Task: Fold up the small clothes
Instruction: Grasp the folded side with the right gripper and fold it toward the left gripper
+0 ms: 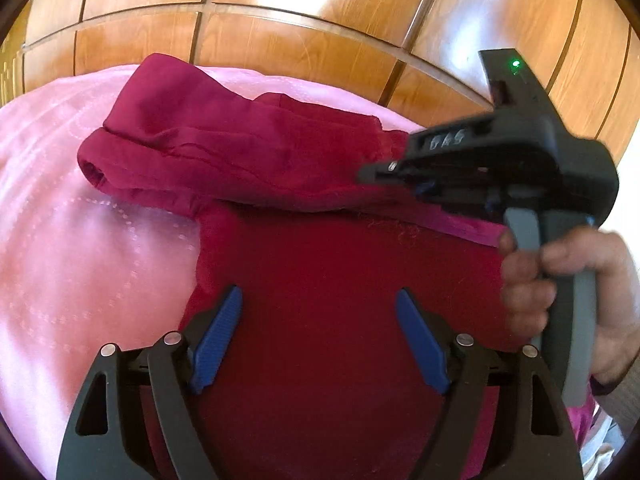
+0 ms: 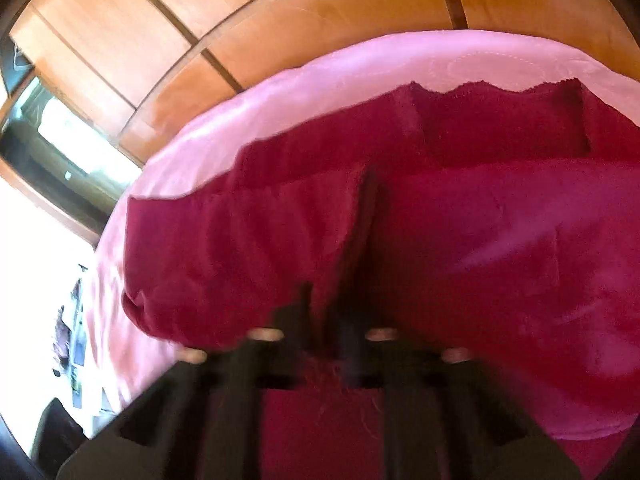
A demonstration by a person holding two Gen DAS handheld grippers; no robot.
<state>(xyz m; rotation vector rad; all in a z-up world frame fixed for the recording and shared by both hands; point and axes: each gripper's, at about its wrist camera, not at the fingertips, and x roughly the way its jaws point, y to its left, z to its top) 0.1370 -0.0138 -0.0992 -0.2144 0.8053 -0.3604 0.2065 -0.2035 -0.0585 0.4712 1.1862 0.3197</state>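
Dark red garment (image 1: 320, 280) lies on a pink bedspread (image 1: 80, 220), spread toward the bed's far edge, with a panelled wooden wardrobe (image 1: 300, 32) right behind that edge. Left gripper (image 1: 318, 336) hovers over the flat lower part of the cloth, blue pads (image 1: 218, 340) spread wide, nothing between them. Right gripper (image 1: 384, 172) comes in from the right side, held in the person's right hand (image 1: 560, 280); its tip is at the edge of a folded-over flap that is bunched and lifted across the far part of the garment, rolled end toward the left. From the right wrist view the fingers are close together with a pleat of red fabric rising between them, so it reads as clamped on the garment (image 2: 400, 220), but that frame is motion-blurred and the fingertips are lost in dark cloth. The right gripper's body blocks the flap's right end in the left view. A window (image 2: 52, 136) and some clutter at the left rim of the right view are too washed out to identify. Garment type is unclear; a scalloped hem shows at the far edge.
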